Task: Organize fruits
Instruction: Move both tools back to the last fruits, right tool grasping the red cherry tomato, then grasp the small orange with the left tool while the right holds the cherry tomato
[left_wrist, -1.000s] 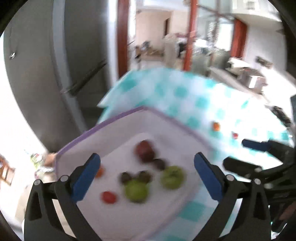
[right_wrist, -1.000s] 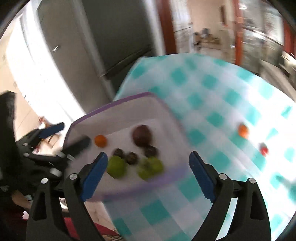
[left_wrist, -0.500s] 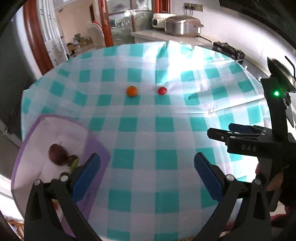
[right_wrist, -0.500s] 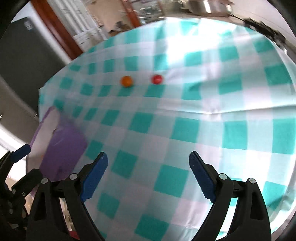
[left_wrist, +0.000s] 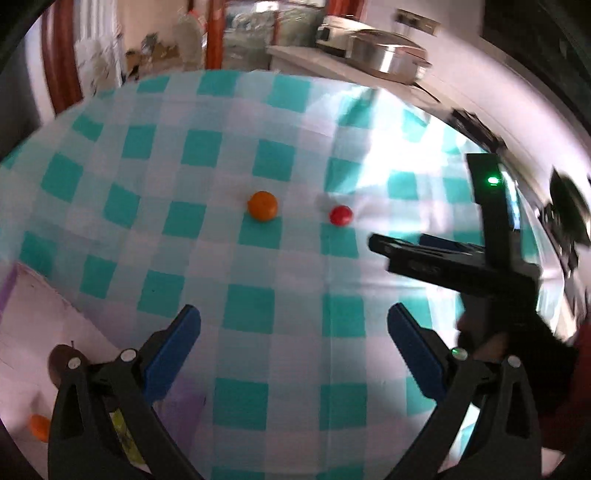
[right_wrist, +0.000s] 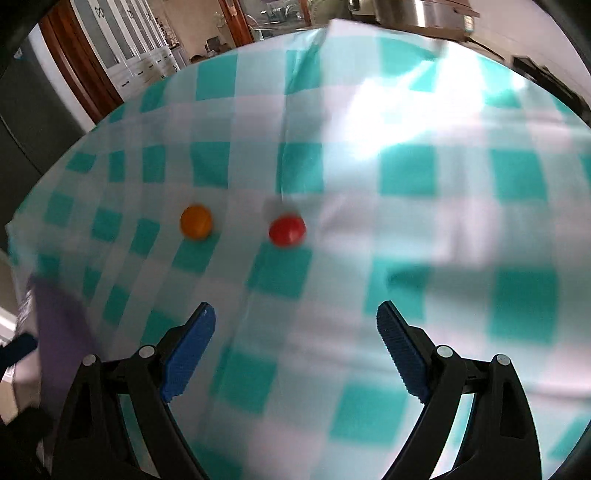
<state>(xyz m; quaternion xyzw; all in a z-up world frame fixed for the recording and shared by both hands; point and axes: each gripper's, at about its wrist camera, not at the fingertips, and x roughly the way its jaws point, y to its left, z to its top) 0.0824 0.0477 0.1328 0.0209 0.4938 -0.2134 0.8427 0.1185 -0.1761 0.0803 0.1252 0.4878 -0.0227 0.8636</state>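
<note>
Teal-and-white checked cloth (right_wrist: 424, 221) carries a small round orange fruit (right_wrist: 196, 222) and a smaller glossy red fruit (right_wrist: 287, 230), near each other, well ahead of both spread, empty tongs: the right gripper (right_wrist: 295, 350) and left gripper (left_wrist: 293, 350). Either could roll away (both are round) if nudged off-centre, away from the purple-rimmed white tray (left_wrist: 33, 302).

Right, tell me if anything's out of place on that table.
Two fruits lie loose on the checked cloth: an orange one and a red one, side by side, apart from the tray that holds the rest. Both grippers, left and right, are open and empty.
</note>
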